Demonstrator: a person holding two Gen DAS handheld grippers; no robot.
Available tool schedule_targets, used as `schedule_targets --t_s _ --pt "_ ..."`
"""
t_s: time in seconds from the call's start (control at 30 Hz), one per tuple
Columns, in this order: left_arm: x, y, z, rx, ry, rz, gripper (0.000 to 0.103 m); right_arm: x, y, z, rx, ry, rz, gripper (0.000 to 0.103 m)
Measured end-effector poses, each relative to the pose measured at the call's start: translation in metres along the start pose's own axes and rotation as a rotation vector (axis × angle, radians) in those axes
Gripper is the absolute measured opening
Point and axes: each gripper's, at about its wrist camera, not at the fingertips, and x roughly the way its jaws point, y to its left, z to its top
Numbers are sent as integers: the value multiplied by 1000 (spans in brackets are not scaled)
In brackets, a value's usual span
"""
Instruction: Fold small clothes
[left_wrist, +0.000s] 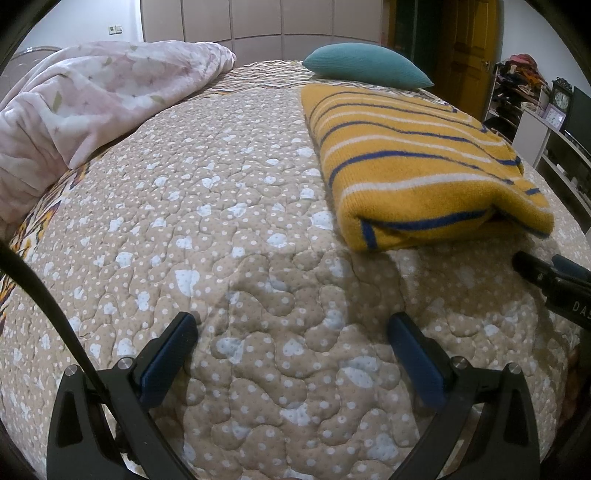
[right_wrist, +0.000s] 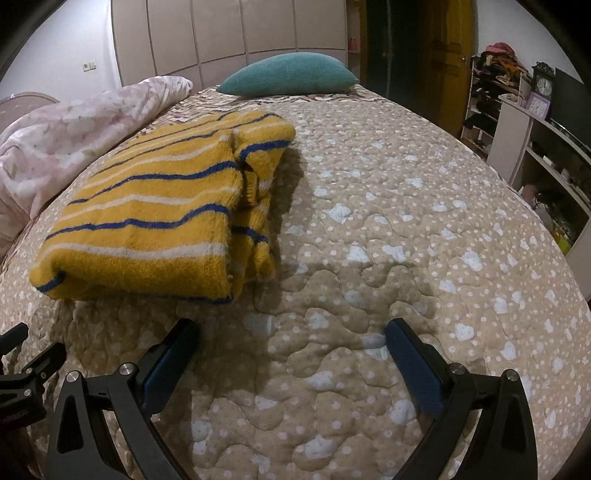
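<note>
A folded yellow garment (left_wrist: 417, 162) with blue and white stripes lies on the beige quilted bedspread (left_wrist: 229, 229). In the left wrist view it sits ahead and to the right; in the right wrist view the garment (right_wrist: 155, 214) lies ahead and to the left. My left gripper (left_wrist: 291, 332) hangs open over bare quilt, short of the garment, nothing between its fingers. My right gripper (right_wrist: 291, 336) is open too, over the quilt (right_wrist: 406, 229) just to the right of the garment's near edge. The tip of the right gripper (left_wrist: 554, 280) shows at the right edge of the left wrist view.
A teal pillow (left_wrist: 365, 66) rests at the head of the bed by the padded headboard (right_wrist: 229, 33). A pink floral duvet (left_wrist: 92, 107) is bunched along the left side. Shelves with a clock (right_wrist: 543, 86) and a yellow door (left_wrist: 469, 48) stand to the right.
</note>
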Motion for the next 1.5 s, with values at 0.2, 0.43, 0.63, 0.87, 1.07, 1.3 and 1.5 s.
schedule_targets --t_s 0.2,0.43,0.63,0.87,1.07,1.3,1.5 --pt "0 0 0 -2 0 0 103 1 -1 0 -1 0 -1 103" --pt "3 4 4 -29 16 -14 103 2 -1 2 -5 4 0 103" --pt "5 1 4 -49 16 18 103 2 -1 2 -5 4 1 103" --pt "4 0 3 -54 13 17 103 2 -1 2 -4 7 1 103" --pt "4 1 2 -59 20 5 103 -7 -1 9 -26 64 11 97" --pt "4 3 2 -55 16 13 103 -84 1 43 -47 -140 96 80" --pt "3 1 1 -54 8 17 103 -21 36 101 -98 -46 179 32"
